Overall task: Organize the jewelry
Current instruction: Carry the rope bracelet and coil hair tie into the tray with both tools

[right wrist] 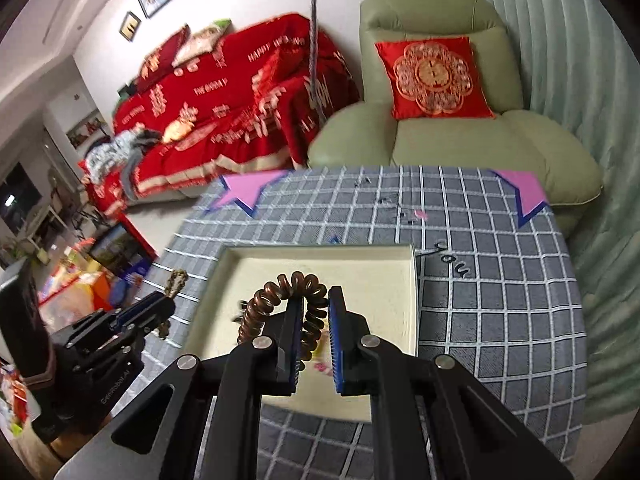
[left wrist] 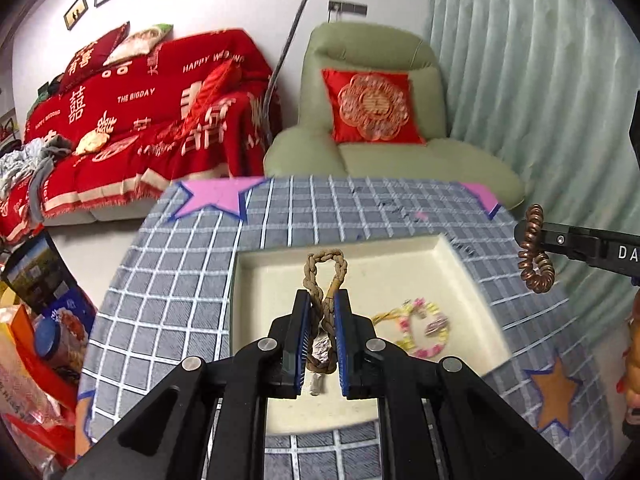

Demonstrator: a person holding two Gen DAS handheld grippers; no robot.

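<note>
So the biggest thing here is the round table (left wrist: pixel 192 264), covered in a grey-blue woven cloth with a white grid, plus felt-looking star patches in pink and orange around the edge. Behind it, around 12 o'clock in both views, there's a pale green padded armchair (left wrist: pixel 372 52) with a red embroidered cushion (left wrist: pixel 372 106), and at 10 o'clock a sofa under a red fringed throw (left wrist: pixel 152 120) with white lettering.

Sitting on the cloth is a shallow square tray (left wrist: pixel 400 256), cream coloured, smooth, with low straight walls. Inside it, toward 4 o'clock in the left wrist view, lies a beaded bracelet (left wrist: pixel 424 330) of little pastel pink and yellow bits on a yellow string.

The left gripper (left wrist: pixel 322 312) has its blue ribbed pads clamped on a tan braided cord bracelet (left wrist: pixel 326 268); the loop sticks up past the fingertips, over the tray. Some silvery piece hangs lower between the pads, too blurry to call.

The right gripper (right wrist: pixel 314 306) has its pads squeezed on a brown spiral coil hair tie (right wrist: pixel 276 300), glossy plastic, which arcs out to 10 o'clock, also above the tray.
</note>
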